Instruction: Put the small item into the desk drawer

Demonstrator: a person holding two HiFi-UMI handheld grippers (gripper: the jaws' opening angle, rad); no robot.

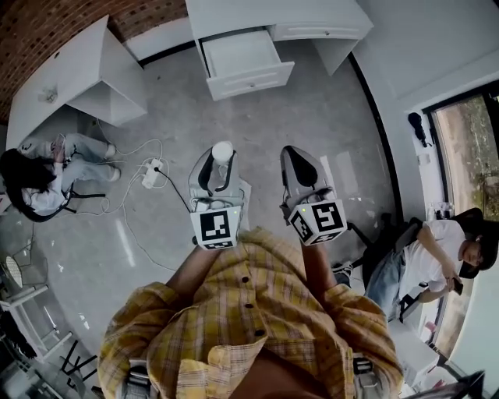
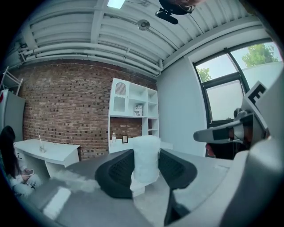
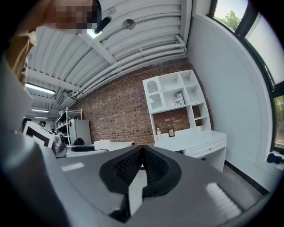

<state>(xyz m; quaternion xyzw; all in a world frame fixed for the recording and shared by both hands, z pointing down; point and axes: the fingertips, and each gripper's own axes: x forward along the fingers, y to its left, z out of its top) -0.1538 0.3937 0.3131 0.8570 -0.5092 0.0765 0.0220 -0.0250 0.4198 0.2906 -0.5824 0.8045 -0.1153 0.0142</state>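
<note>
My left gripper [image 2: 146, 174] pinches the item [image 2: 146, 157], a pale, frosted cylinder, upright between ribbed black pads [image 2: 119, 170]. My right gripper [image 3: 141, 167] is pressed together with nothing in it. Ahead, over the glossy grey floor [image 1: 312, 117], the white desk [image 1: 273, 12] has its boxy drawer [image 1: 251, 79] pulled out.

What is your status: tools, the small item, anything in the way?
Left tool shut on white item. Right tool shut, empty. Drawer open ahead. Power strip lies left of path.
</note>
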